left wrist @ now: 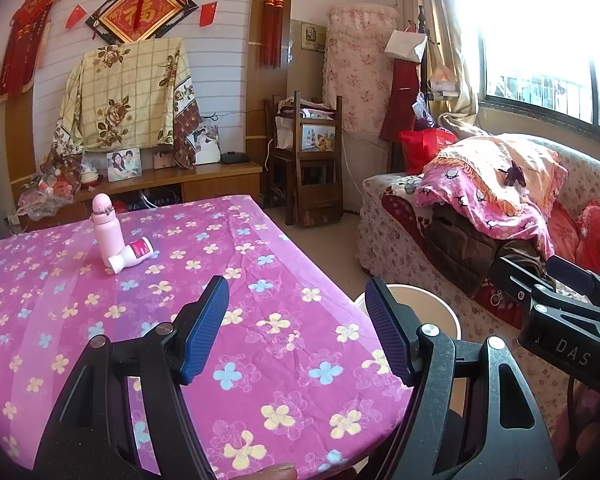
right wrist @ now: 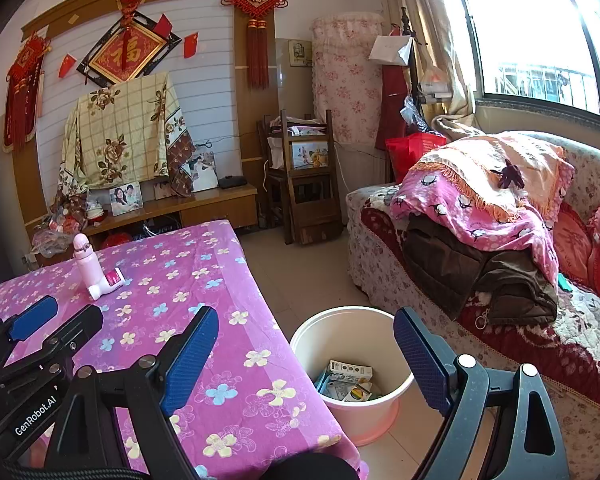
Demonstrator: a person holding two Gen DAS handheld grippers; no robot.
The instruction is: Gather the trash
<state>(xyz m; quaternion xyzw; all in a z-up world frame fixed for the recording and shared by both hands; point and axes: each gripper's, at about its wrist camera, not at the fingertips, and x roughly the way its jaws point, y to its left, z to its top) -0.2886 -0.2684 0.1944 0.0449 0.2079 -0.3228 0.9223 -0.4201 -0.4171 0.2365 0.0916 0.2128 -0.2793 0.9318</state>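
Observation:
A cream bucket (right wrist: 374, 320) stands on the floor by the table's right edge and holds boxes and wrappers (right wrist: 348, 378); its rim shows in the left wrist view (left wrist: 432, 300). On the pink flowered tablecloth (left wrist: 260, 320) a white and pink bottle (left wrist: 132, 254) lies on its side against an upright pink flask (left wrist: 105, 222); both show in the right wrist view, bottle (right wrist: 106, 283) and flask (right wrist: 85, 258). My left gripper (left wrist: 300, 332) is open and empty above the table's near right part. My right gripper (right wrist: 306, 364) is open and empty above the bucket.
A sofa (right wrist: 540, 340) piled with blankets and clothes runs along the right. A wooden chair (right wrist: 304, 176) stands at the back, a low wooden cabinet (right wrist: 204, 204) with photos behind the table. Tiled floor (right wrist: 300, 264) lies between table and sofa.

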